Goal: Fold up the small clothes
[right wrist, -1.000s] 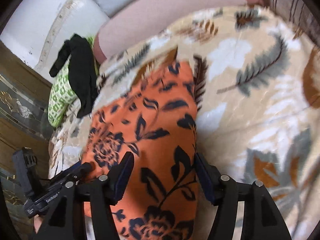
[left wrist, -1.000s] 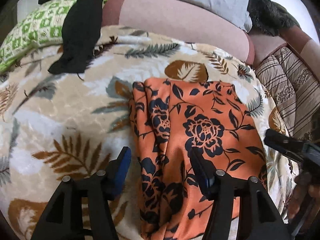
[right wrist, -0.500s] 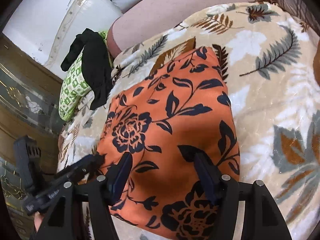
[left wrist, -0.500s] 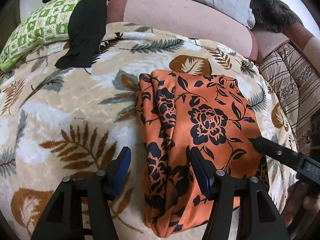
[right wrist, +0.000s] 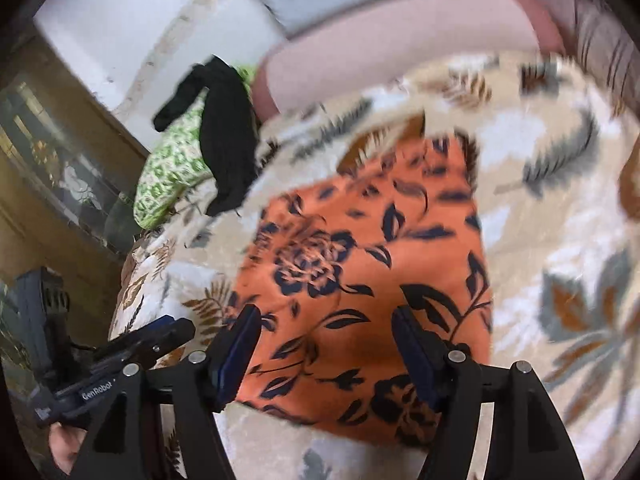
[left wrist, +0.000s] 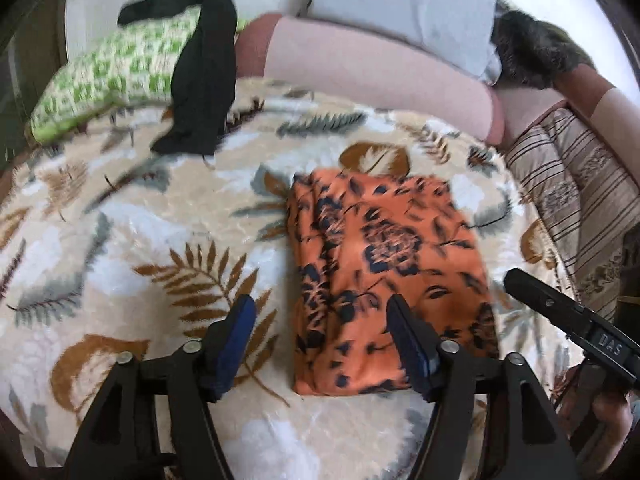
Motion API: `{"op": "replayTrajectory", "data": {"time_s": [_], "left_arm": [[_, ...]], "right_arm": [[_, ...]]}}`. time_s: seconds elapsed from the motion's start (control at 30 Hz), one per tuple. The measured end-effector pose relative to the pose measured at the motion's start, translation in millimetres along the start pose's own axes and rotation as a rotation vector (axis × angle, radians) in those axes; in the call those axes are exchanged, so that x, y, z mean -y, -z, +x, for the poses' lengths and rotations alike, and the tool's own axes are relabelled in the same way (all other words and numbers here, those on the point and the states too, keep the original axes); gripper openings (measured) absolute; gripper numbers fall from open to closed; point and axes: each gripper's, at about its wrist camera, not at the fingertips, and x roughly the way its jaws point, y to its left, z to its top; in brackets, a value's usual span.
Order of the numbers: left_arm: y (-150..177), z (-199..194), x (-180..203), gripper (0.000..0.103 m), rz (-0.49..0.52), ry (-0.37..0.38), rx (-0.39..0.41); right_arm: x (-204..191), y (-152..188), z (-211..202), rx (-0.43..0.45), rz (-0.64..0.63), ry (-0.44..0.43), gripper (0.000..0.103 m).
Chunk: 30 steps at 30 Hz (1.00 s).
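Both grippers, left gripper (left wrist: 320, 344) and right gripper (right wrist: 326, 344), have just been opening their jaws and hold nothing; the orange garment (left wrist: 384, 280) lies folded, so reach next for the black garment (left wrist: 200, 64).

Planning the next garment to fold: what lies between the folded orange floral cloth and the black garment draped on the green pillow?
Only bare leaf-print blanket separates the orange floral cloth from the black garment; the left wrist view shows it best.

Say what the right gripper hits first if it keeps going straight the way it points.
Most likely the folded orange floral garment. The right gripper has open, empty jaws, and the cloth fills the view between them. Depth is unclear from a fisheye.
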Motion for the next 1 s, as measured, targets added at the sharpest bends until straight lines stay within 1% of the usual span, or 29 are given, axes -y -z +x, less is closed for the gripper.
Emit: {"op": "replayTrajectory", "data": {"time_s": [0.07,0.17,0.2,0.23,0.27,0.33,0.37,0.4,0.43,0.47,0.53,0.57,0.6,0.63,0.67,0.73,0.77,0.8,0.87,0.9,0.97,1.0], "left_arm": [[-6,-25,10,0.070,0.012,0.021,0.041],[-19,-80,32,0.070,0.057,0.075,0.139],[-25,-108,40,0.071,0.075,0.095,0.196],[-29,-129,46,0.075,0.084,0.109,0.235],[-34,-160,52,0.078,0.091,0.139,0.290],[-39,-207,60,0.089,0.101,0.195,0.384],[-42,-226,63,0.091,0.098,0.212,0.413],[-45,-250,67,0.092,0.093,0.246,0.451],[-47,-267,69,0.092,0.098,0.279,0.476],[-49,-281,71,0.092,0.103,0.303,0.494],[-51,-305,75,0.092,0.107,0.329,0.530],[-51,-313,75,0.093,0.111,0.337,0.550],[-50,-315,75,0.097,0.111,0.338,0.559],[-48,-314,73,0.100,0.109,0.327,0.562],[-46,-307,72,0.100,0.107,0.302,0.557],[-33,-279,68,0.100,0.112,0.236,0.499],[-23,-263,64,0.100,0.105,0.205,0.464],[-9,-234,59,0.100,0.095,0.149,0.399],[16,-179,48,0.100,0.101,0.062,0.265],[26,-161,44,0.100,0.098,0.025,0.230],[49,-114,31,0.100,0.080,-0.075,0.131],[56,-101,26,0.100,0.070,-0.097,0.101]], "right_arm": [[-7,-2,-33,0.066,-0.025,0.015,0.071],[-17,-17,-91,0.173,-0.051,0.032,0.071],[-22,-23,-112,0.210,-0.061,0.036,0.071],[-29,-29,-134,0.252,-0.073,0.038,0.071],[-37,-34,-160,0.298,-0.087,0.037,0.071],[-54,-44,-201,0.383,-0.120,0.028,0.072],[-64,-48,-226,0.432,-0.135,0.016,0.075],[-71,-50,-242,0.466,-0.142,0.008,0.075],[-79,-52,-266,0.518,-0.152,-0.004,0.076],[-83,-55,-279,0.544,-0.158,-0.013,0.078],[-91,-61,-310,0.608,-0.162,-0.034,0.079],[-93,-64,-320,0.631,-0.164,-0.044,0.080],[-96,-65,-327,0.650,-0.166,-0.048,0.085],[-99,-67,-331,0.655,-0.170,-0.046,0.087],[-101,-67,-331,0.646,-0.177,-0.042,0.088],[-100,-64,-317,0.603,-0.178,-0.046,0.088],[-97,-59,-304,0.563,-0.172,-0.047,0.088],[-93,-51,-292,0.530,-0.161,-0.044,0.088],[-79,-31,-257,0.452,-0.121,-0.040,0.088],[-71,-22,-239,0.409,-0.104,-0.026,0.088],[-55,4,-197,0.305,-0.075,0.038,0.088],[-49,15,-181,0.264,-0.064,0.064,0.088]]}}
